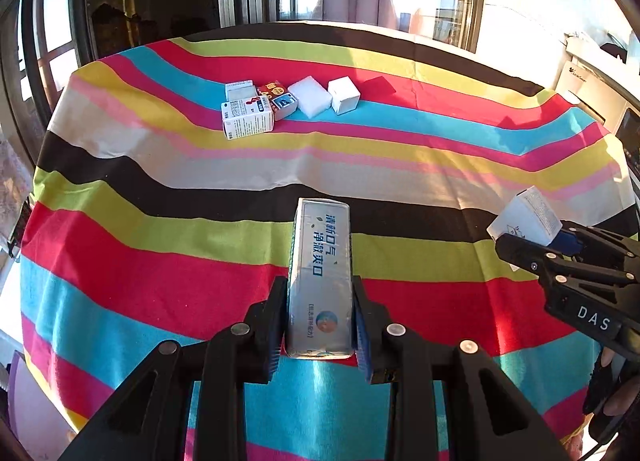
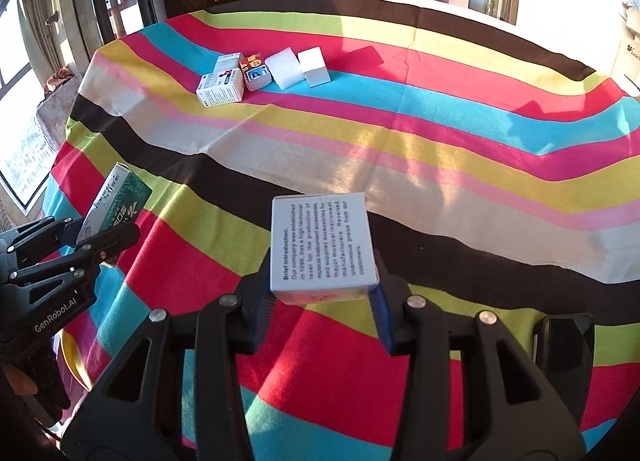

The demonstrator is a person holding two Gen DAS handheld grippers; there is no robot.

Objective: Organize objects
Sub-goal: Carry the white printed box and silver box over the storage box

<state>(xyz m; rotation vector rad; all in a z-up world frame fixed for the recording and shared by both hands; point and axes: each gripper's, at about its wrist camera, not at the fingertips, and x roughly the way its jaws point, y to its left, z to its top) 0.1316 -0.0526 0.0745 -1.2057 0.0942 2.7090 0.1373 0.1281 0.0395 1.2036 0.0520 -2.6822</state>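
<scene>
My left gripper (image 1: 320, 321) is shut on a long silver toothpaste box (image 1: 320, 273) with blue lettering, held above the striped tablecloth (image 1: 160, 261). The same box (image 2: 114, 201) shows at the left of the right wrist view, in the left gripper (image 2: 108, 233). My right gripper (image 2: 322, 301) is shut on a small white box (image 2: 322, 245) printed with black text; that box (image 1: 526, 217) also appears at the right edge of the left wrist view, in the right gripper (image 1: 532, 245). At the far side of the cloth lies a cluster of several small boxes (image 1: 276, 105), (image 2: 260, 75).
A dark phone (image 2: 566, 349) lies on the cloth near its front right edge. Windows and a dark cabinet stand behind the table. A white carton (image 1: 588, 77) sits at the far right. The wide middle stripes of the tablecloth (image 2: 440, 141) carry nothing.
</scene>
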